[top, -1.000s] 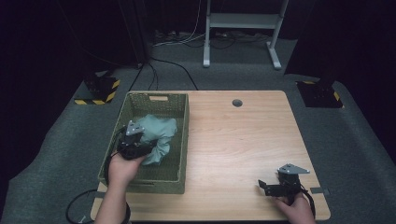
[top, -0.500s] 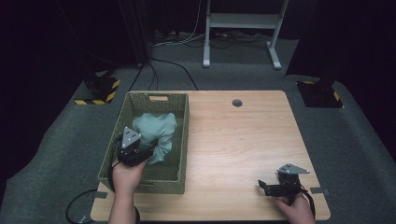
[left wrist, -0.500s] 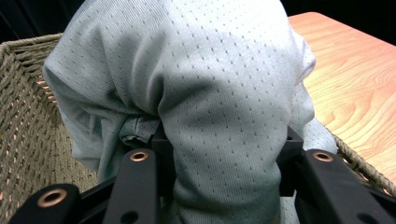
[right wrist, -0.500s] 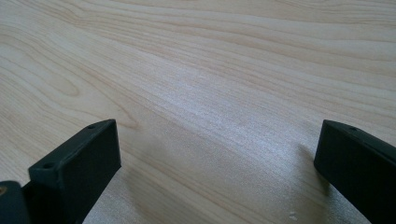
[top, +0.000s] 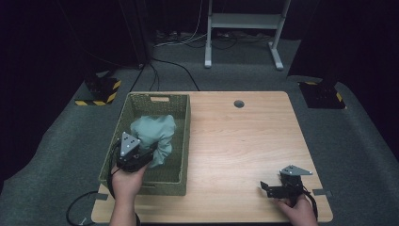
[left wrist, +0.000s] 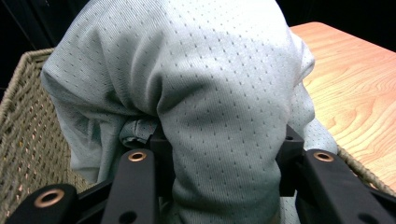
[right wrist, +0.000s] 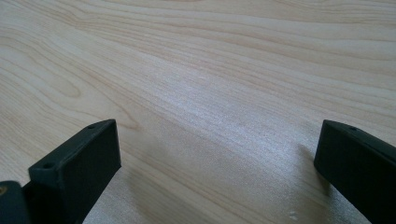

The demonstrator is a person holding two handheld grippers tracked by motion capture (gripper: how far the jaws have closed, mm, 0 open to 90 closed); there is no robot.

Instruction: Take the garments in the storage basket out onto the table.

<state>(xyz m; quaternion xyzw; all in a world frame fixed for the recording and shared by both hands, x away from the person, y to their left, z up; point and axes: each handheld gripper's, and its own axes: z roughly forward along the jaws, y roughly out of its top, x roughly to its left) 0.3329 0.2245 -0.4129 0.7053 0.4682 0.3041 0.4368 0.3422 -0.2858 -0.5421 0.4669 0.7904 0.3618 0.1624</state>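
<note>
High view: the left gripper (top: 147,155) pinches a pale green cloth (top: 153,136) over the basket (top: 183,141), hiding the cloth's lower folds. Right gripper (top: 269,189) rests spread on the table (top: 244,141).

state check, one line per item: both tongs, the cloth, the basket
left tongs: shut on the pale green cloth, over the basket
right tongs: open, nothing between the jaws, low over the bare wooden table
pale green cloth: bunched, pinched between the left jaws, hanging in the basket
woven basket: upright on the table's left side, cloth inside
</note>
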